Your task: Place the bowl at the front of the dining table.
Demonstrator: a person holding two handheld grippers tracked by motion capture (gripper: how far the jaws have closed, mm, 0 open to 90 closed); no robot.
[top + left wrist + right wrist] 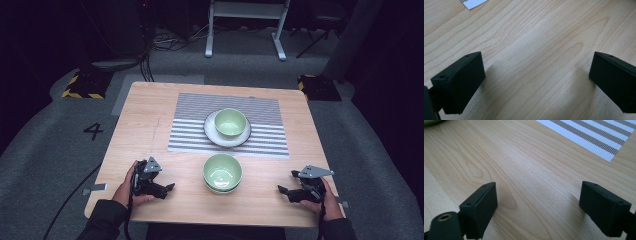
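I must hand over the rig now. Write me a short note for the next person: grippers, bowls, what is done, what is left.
Left hand-held gripper: open, holds nothing, low over the near-left table.
Right hand-held gripper: open, holds nothing, near-right.
Stack of green bowls: on bare wood between the grippers.
One green bowl: on the white plate, on the striped placemat.
Done: apparently that one bowl placed.
Left: probably moving the stack; neither gripper touches it.

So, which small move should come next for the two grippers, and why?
Probably bring the right gripper in toward the stacked green bowls near the table's front edge. Both it and the left gripper rest open and empty on the wood on either side of the stack, while another bowl already sits on the plate.
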